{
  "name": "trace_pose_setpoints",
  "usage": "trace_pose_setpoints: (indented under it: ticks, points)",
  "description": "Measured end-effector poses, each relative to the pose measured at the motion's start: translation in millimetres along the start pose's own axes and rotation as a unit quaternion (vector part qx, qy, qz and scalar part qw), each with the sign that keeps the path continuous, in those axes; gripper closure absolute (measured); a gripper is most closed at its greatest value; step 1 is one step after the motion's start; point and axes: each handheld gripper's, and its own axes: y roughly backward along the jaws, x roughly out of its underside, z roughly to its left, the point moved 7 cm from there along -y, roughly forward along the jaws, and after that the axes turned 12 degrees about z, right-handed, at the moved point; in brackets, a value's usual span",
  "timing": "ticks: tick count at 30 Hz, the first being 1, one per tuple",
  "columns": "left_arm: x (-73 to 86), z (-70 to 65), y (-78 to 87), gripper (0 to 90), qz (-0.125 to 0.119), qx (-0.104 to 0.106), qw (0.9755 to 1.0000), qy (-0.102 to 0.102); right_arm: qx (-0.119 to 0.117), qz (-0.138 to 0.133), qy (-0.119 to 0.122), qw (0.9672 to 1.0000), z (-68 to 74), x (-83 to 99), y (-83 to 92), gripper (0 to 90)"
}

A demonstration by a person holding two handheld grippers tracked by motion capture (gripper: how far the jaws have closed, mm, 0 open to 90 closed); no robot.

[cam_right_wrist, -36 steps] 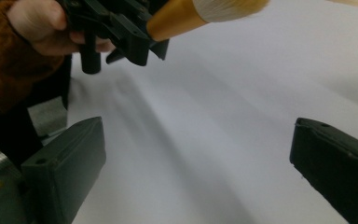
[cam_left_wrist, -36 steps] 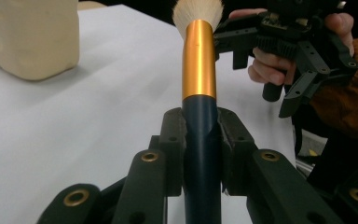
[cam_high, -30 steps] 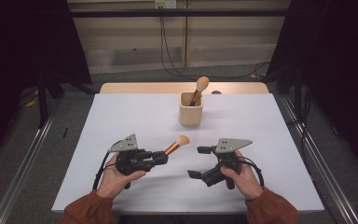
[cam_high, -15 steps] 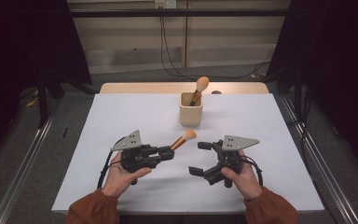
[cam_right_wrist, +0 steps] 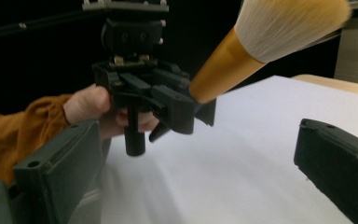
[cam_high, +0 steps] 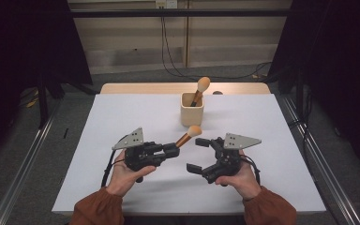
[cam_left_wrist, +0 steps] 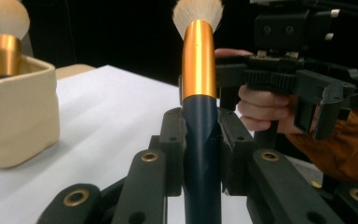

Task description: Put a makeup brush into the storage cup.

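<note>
A makeup brush (cam_high: 188, 136) with a dark handle, gold ferrule and pale bristles is clamped in my left gripper (cam_high: 171, 150), which is shut on its handle. The brush points up and to the right, lifted off the table. In the left gripper view the handle (cam_left_wrist: 199, 140) sits between the black jaws, bristles upward. My right gripper (cam_high: 198, 155) stands open just right of the brush, nothing between its jaws. In the right gripper view the brush head (cam_right_wrist: 279, 28) hangs above its spread jaws. A cream cup (cam_high: 191, 110) behind holds a second brush (cam_high: 202, 86).
The white table top (cam_high: 122, 117) carries the cup near its far middle. A wooden strip (cam_high: 145, 88) runs along the far edge. Metal rails (cam_high: 23, 164) flank the table on both sides, and cables hang on the back wall.
My left gripper has moved a little to the right and upward with the brush, bringing the bristles closer to the cup. The right gripper has stayed almost where it was.
</note>
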Motion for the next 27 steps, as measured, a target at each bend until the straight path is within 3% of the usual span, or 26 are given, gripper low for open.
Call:
trace_pose_setpoints:
  ticks: [4, 10, 27]
  points:
    - [-1.1, -1.3, -2.7, 74.4, -0.003, 0.001, 1.0000, -0.007, -0.002, -0.035, -0.010, 0.9993, -3.0, -8.7, 0.6, 7.3]
    - [-0.8, -3.4, -3.9, 74.4, -0.007, 0.006, 0.9999, -0.011, -0.010, -0.070, -0.018, 0.9973, -7.0, -16.1, 2.7, 26.0]
    - [5.2, -6.7, -17.3, 74.4, -0.006, 0.016, 0.9997, -0.020, -0.022, -0.088, -0.036, 0.9952, -10.5, -14.1, -5.4, 50.5]
